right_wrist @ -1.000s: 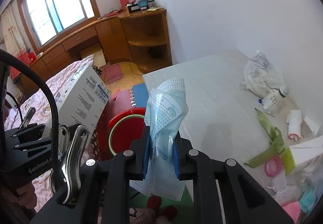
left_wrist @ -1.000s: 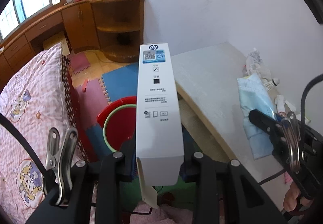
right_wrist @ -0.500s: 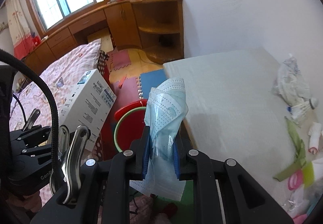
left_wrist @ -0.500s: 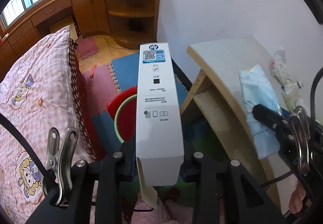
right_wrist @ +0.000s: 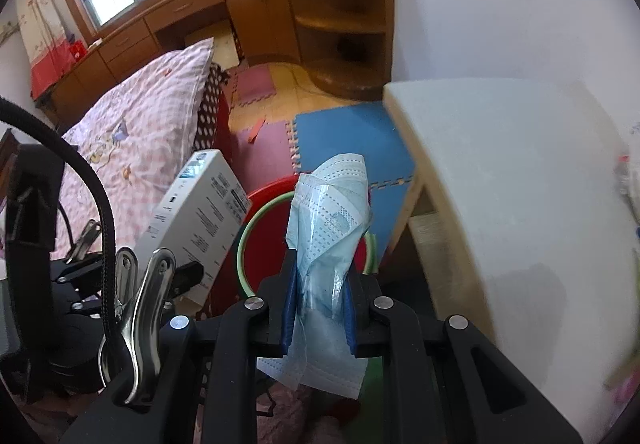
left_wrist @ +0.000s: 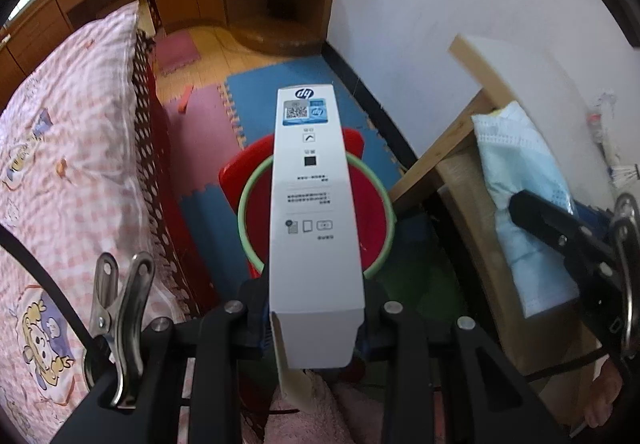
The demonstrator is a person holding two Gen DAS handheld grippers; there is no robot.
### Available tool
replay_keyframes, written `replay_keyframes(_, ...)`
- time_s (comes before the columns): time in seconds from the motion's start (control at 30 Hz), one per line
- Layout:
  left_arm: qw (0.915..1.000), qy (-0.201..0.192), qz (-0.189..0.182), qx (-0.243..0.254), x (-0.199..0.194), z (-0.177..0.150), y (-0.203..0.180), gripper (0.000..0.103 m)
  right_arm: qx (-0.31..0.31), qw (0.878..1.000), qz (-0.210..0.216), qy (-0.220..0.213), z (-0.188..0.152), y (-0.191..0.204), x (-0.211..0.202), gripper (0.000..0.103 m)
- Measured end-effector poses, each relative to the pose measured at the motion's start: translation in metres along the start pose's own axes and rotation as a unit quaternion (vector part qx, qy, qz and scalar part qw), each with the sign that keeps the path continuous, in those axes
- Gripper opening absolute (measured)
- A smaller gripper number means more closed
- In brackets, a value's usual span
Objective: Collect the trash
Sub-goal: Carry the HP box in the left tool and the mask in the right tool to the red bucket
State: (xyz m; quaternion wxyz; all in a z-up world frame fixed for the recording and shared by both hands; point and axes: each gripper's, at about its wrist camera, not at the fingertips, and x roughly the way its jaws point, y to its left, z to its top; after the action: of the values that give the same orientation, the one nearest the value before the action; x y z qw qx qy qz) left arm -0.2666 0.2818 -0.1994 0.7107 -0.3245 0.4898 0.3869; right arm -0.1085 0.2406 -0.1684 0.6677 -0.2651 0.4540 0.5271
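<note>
1. The left gripper (left_wrist: 316,318) is clamped on a long white printed cardboard box (left_wrist: 314,212).
2. The right gripper (right_wrist: 320,308) is clamped on a crumpled pale-blue face mask (right_wrist: 330,228).
3. Both items hang above the round red plastic bin with a green rim (left_wrist: 374,204) on the floor.
4. Step in hand: carrying trash to the bin. Next: centre each item over the opening, then release.

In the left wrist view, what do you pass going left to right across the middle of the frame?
Pink checked bed → red bin → white box in the left gripper → table's wooden edge → blue mask pack in the right gripper.
</note>
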Motion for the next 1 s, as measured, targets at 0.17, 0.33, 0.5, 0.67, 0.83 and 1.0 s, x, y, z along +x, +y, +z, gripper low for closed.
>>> replay_keyframes(0.17, 0.9997, 0.025, -0.007, -0.002, 0.041, 0.002, 0.011, 0.032, -0.001, 1.0, 0.007, 0.024, 0.0, 0.007, 0.043, 0.02)
replay_keyframes(0.33, 0.9991, 0.042, -0.009, -0.004, 0.079, 0.004, 0.018, 0.032, -0.005, 0.999, 0.01, 0.043, -0.002, 0.011, 0.085, 0.02)
replay_keyframes(0.5, 0.9982, 0.059, -0.012, -0.003, 0.112, 0.006, 0.023, 0.032, 0.001, 0.998, 0.011, 0.06, -0.003, 0.013, 0.122, 0.02)
replay_keyframes(0.67, 0.9971, 0.074, -0.014, 0.001, 0.141, 0.008, 0.027, 0.032, 0.008, 0.997, 0.005, 0.077, -0.003, 0.01, 0.157, 0.02)
replay_keyframes(0.83, 0.9961, 0.088, -0.011, 0.001, 0.165, 0.013, 0.031, 0.032, 0.011, 0.995, -0.006, 0.099, -0.005, 0.006, 0.186, 0.02)
replay_keyframes(1.0, 0.9945, 0.104, -0.008, 0.001, 0.189, 0.017, 0.037, 0.032, 0.011, 0.993, -0.007, 0.119, -0.006, 0.006, 0.211, 0.02)
